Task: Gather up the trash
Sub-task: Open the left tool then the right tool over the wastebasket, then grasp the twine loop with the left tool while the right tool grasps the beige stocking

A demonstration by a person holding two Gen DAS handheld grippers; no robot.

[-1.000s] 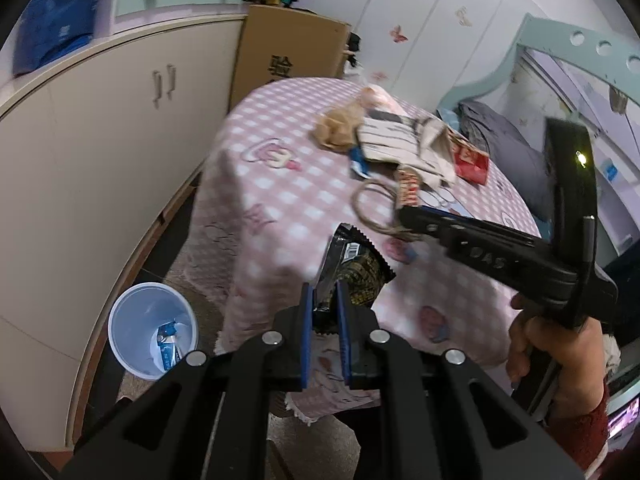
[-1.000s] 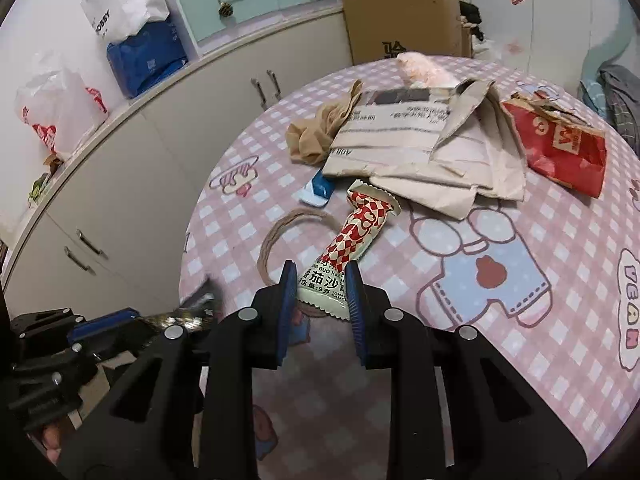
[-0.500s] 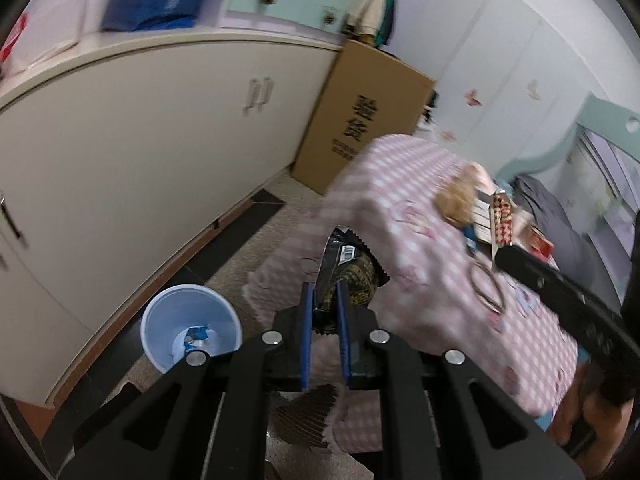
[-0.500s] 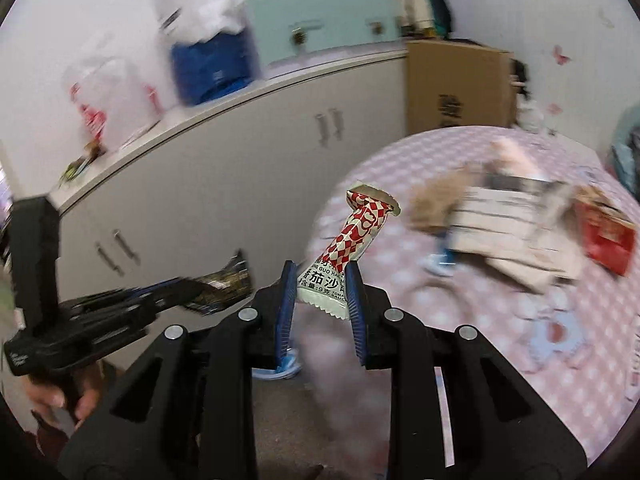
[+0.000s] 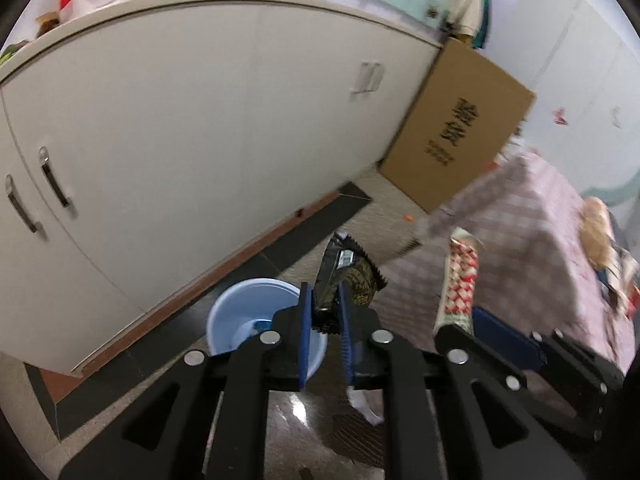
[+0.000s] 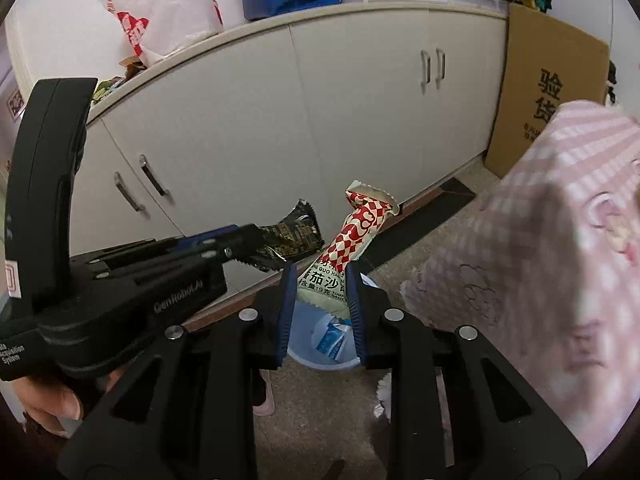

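Note:
My left gripper [image 5: 323,312] is shut on a black and gold snack wrapper [image 5: 350,270], held just above the right rim of a light blue trash bin [image 5: 240,320] on the floor. My right gripper [image 6: 320,292] is shut on a red and white checkered sauce packet [image 6: 352,240], held over the same bin [image 6: 320,354], which has a small blue wrapper [image 6: 332,336] inside. In the right wrist view the left gripper [image 6: 240,246] with its black wrapper [image 6: 294,236] is just to the left. The packet [image 5: 460,280] shows right of the black wrapper in the left wrist view.
White cabinets [image 5: 180,120] stand behind the bin. A cardboard box [image 5: 460,128] leans at the back right. The round table with a pink checkered cloth [image 6: 560,248] is at the right, with trash on it at the left wrist view's right edge. A dark mat [image 5: 312,220] lies along the cabinet base.
Both grippers have swung left from the table and down toward the blue bin, each still holding its wrapper. The bin is now close beneath them.

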